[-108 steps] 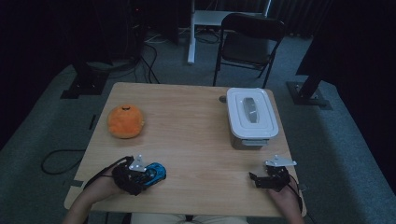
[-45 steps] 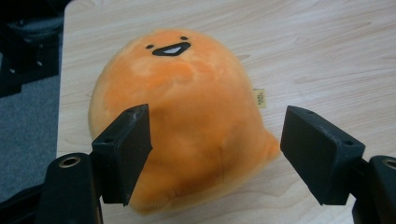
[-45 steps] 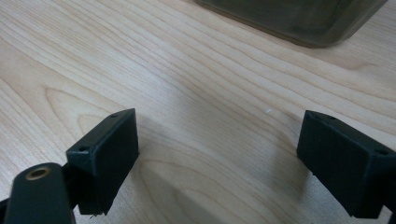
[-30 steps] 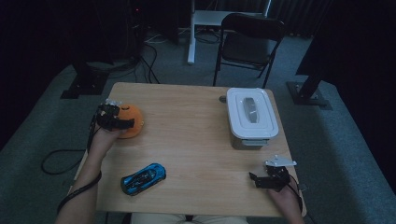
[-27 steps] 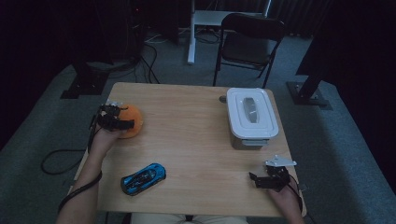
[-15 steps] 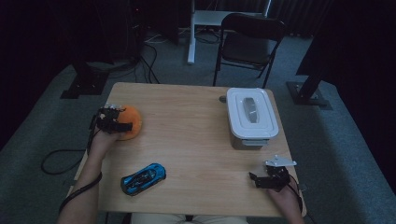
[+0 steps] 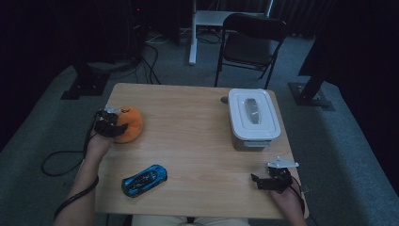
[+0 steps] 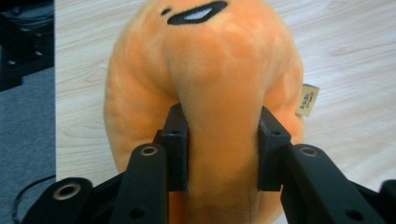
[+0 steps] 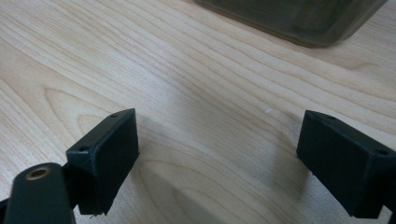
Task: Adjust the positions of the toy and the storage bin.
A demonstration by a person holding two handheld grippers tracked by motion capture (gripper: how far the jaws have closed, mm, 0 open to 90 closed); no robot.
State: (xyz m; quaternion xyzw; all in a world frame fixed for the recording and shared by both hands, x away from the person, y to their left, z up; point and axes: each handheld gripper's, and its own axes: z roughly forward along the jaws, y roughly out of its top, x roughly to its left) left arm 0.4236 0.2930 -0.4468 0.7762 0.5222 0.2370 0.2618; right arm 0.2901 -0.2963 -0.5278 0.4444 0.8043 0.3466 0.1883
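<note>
Plush toy (image 8: 224, 70): soft orange cloth with a short, fuzzy, matt nap; a stitched black and white patch near its top; a small woven cloth tag at its side.
Left tool (image 8: 223, 149): matt black hard plastic with flat, smooth pads pressed into the plush; brass-coloured metal rivets in the links.
Right tool (image 9: 219, 158): matt black plastic blocks, slightly grainy, one brass-coloured metal rivet.
Bench (image 7: 197, 141): pale wood with a clear grain, smooth with a faint sheen.
Lidded box (image 7: 254, 115): smooth white plastic lid; translucent greyish plastic walls.
Toy car (image 7: 143, 180): glossy blue, hard shell.
Floor (image 7: 47, 141): grey carpet, rough and matt.
Chair (image 7: 249, 33): dark, matt seat and back.
</note>
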